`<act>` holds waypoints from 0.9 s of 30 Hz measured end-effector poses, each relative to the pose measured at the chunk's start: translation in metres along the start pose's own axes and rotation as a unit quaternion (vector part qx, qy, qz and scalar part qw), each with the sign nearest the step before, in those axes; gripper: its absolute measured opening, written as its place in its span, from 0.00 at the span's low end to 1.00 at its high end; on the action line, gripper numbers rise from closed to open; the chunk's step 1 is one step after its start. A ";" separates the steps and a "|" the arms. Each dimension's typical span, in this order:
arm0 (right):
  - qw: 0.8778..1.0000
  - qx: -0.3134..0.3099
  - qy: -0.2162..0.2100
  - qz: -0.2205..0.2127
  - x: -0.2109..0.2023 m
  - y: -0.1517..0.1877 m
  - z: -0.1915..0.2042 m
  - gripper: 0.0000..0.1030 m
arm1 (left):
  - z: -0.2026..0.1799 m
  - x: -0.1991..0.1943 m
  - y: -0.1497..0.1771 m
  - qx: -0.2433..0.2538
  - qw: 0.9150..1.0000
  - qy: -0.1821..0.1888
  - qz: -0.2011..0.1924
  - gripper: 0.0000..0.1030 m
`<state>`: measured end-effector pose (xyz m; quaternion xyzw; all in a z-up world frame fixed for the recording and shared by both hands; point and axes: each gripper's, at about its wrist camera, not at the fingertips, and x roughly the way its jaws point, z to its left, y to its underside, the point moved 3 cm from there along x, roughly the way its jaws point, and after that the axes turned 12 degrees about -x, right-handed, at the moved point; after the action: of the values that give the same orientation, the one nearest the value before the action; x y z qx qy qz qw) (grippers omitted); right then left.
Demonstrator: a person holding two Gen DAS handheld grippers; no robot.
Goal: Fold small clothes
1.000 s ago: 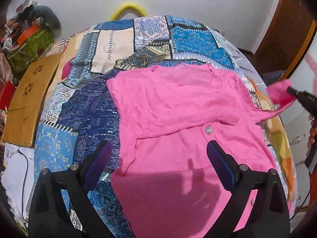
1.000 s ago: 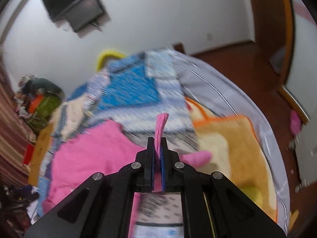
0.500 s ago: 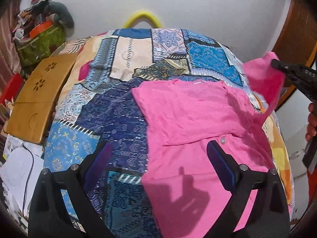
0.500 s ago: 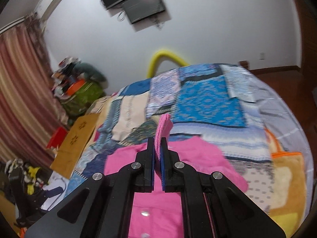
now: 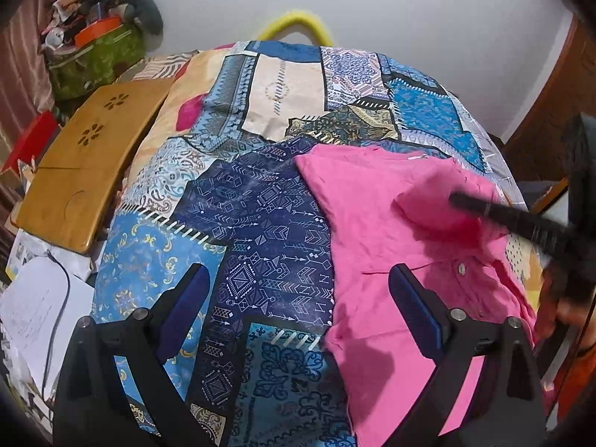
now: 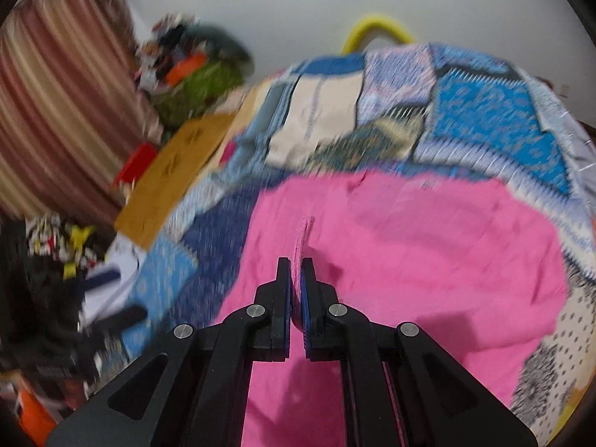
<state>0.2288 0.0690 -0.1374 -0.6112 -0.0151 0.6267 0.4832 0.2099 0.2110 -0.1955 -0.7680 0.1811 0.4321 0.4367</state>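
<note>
- While the right tongs [image 6: 296, 272] stay clenched on a pinched ridge of the pink shirt [image 6: 409, 246], the fold is only partly carried: that gathered part, seemingly a sleeve or side edge, is held above the shirt's body, not laid down.
- Left tongs [image 5: 298, 298] stand released, nothing between the pads; one finger is over the shirt's near edge, the other over the bedspread [image 5: 253, 223] beside the shirt.
- From the left wrist view, the right tongs reach over the shirt's far side, blurred, with cloth bunched at their tip.
- Shirt lies on the bedspread, a button [image 5: 461, 269] showing near its middle; the side away from the wooden board [image 5: 82, 171] is the one lifted.
- Judged done: shirt spread out, one side gathered inward.
- Judged left: releasing this side flat, folding the side nearer the board, then folding lengthwise. No finished fold is visible.
</note>
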 end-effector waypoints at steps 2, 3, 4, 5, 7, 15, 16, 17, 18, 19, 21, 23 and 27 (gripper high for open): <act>1.000 -0.011 -0.003 0.024 0.010 0.011 0.009 0.05 | 0.000 0.002 0.000 -0.003 1.000 -0.002 0.003 0.95; 0.999 -0.016 -0.006 0.036 0.014 0.018 0.013 0.05 | 0.000 0.002 0.001 -0.004 1.000 -0.002 0.004 0.95; 0.999 -0.019 -0.008 0.045 0.017 0.021 0.014 0.05 | -0.001 0.002 0.001 -0.004 1.000 -0.002 0.004 0.95; 0.998 -0.021 -0.010 0.051 0.019 0.025 0.017 0.05 | -0.002 0.001 0.002 -0.003 1.000 -0.002 0.003 0.95; 0.997 -0.029 -0.010 0.067 0.022 0.034 0.021 0.06 | -0.004 -0.002 0.003 0.001 1.000 -0.003 -0.001 0.95; 0.996 -0.053 -0.004 0.072 0.001 0.043 0.027 0.37 | -0.018 -0.008 0.004 0.014 1.000 0.004 0.003 0.95; 0.996 -0.056 0.001 0.063 -0.005 0.042 0.025 0.40 | -0.020 -0.007 0.004 0.015 1.000 0.006 0.005 0.95; 0.997 -0.060 0.008 0.057 -0.011 0.041 0.023 0.41 | -0.023 -0.006 0.003 0.018 1.000 0.007 0.008 0.95; 0.997 -0.062 0.015 0.049 -0.019 0.040 0.019 0.41 | -0.026 -0.004 0.003 0.020 1.000 0.006 0.011 0.95; 0.997 -0.061 0.020 0.044 -0.024 0.039 0.015 0.43 | -0.030 -0.002 0.003 0.023 1.000 0.006 0.014 0.95; 0.997 -0.056 0.034 0.030 -0.037 0.038 0.003 0.48 | -0.037 0.003 0.002 0.030 0.999 0.007 0.020 0.95; 0.997 -0.049 0.047 0.020 -0.046 0.039 -0.009 0.50 | -0.044 0.008 0.002 0.036 0.999 0.006 0.025 0.95; 0.997 -0.026 0.069 0.007 -0.068 0.045 -0.040 0.50 | -0.062 0.025 -0.001 0.047 0.998 0.012 0.042 0.95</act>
<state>0.2192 -0.0209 -0.1237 -0.6654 0.0065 0.5860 0.4623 0.2556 0.1632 -0.2004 -0.7437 0.2382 0.4316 0.4515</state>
